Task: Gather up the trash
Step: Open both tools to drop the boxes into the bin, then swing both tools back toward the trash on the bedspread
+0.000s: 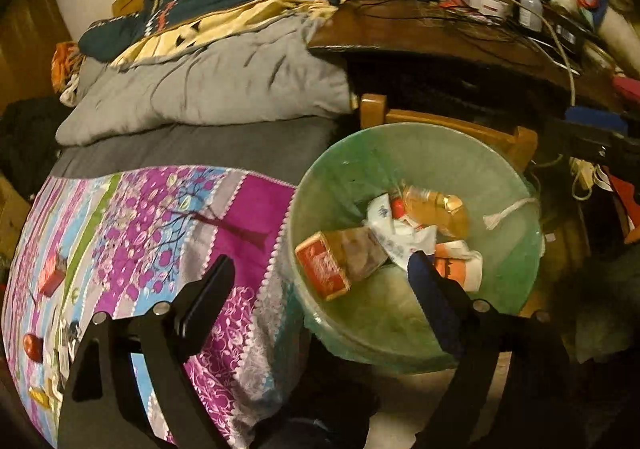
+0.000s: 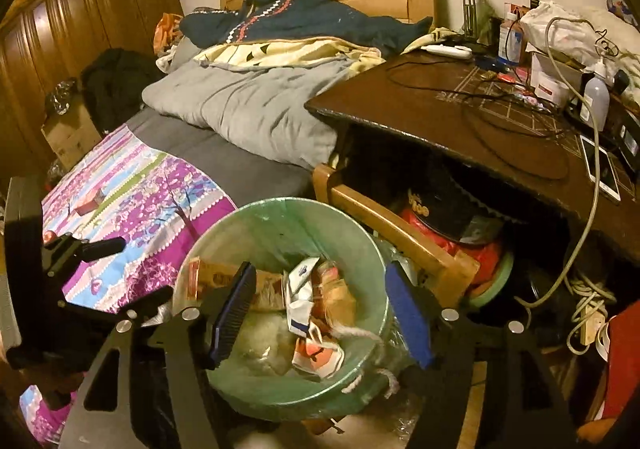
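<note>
A green lined bin (image 1: 420, 129) stands on the floor between the bed and a chair. Inside lie a red-ended box (image 1: 324, 269), a bottle (image 1: 436, 209) with a red cap, crumpled white paper (image 1: 400, 237) and an orange-and-white packet (image 1: 456, 265). My left gripper (image 1: 320, 261) is open with nothing held, one finger over the quilt, the other over the bin. My right gripper (image 2: 320, 269) hangs open and empty above the bin (image 2: 280, 203). A small red box (image 1: 52, 275), a red round thing (image 1: 32, 345) and a yellow scrap (image 1: 38, 397) lie on the quilt.
A purple patterned quilt (image 1: 160, 229) covers the bed's near end, with a grey duvet (image 2: 248, 109) and clothes behind. A dark desk (image 2: 440, 109) with cables and bottles overhangs a wooden chair (image 2: 392, 225). More cords (image 2: 588, 301) lie on the floor at right.
</note>
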Available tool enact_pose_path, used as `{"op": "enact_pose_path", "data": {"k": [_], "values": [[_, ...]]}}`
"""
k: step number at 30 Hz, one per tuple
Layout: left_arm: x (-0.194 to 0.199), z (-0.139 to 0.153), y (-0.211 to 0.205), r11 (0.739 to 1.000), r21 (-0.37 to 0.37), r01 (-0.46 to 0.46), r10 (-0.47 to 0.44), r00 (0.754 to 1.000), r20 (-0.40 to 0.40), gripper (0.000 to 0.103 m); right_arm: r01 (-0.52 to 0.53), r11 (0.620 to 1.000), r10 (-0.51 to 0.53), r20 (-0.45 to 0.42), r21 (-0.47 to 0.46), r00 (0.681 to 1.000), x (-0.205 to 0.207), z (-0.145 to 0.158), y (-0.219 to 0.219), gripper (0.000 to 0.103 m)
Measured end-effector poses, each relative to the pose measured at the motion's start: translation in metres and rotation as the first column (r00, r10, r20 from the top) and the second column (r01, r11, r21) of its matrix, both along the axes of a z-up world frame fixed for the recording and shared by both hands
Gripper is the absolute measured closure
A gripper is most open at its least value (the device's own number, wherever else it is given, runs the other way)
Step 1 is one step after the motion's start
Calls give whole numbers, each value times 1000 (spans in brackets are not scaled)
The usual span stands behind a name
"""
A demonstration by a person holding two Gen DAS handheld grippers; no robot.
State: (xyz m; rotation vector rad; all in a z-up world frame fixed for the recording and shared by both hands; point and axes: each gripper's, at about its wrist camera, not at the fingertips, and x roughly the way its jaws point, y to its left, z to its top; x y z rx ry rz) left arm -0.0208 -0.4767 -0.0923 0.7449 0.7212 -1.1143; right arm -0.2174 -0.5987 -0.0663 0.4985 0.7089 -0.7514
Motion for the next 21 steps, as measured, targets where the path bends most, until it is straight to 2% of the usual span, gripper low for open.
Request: {"op": "enact_pose_path", "data": {"k": [3, 8, 10, 16, 21], "values": [[1, -3, 4, 1000, 6, -19, 19, 1000, -15, 18, -5, 1000, 5, -5, 6, 1000, 1, -5, 2, 35], [-3, -7, 13, 1000, 9, -24, 24, 999, 40, 18, -18, 1000, 18, 7, 10, 1000, 6, -9, 7, 35], [0, -6, 17, 999, -4, -41, 41, 998, 38, 18, -24, 1000, 24, 18, 3, 1000, 10, -7, 10, 35], [24, 0, 34, 989, -41, -142, 144, 989, 44, 18, -49, 997, 53, 69, -53, 996, 23, 9, 21, 35], [58, 6, 62, 958, -88, -274, 278, 960, 36, 18, -72, 994, 82, 122, -81, 989, 42, 22, 33, 35]]}}
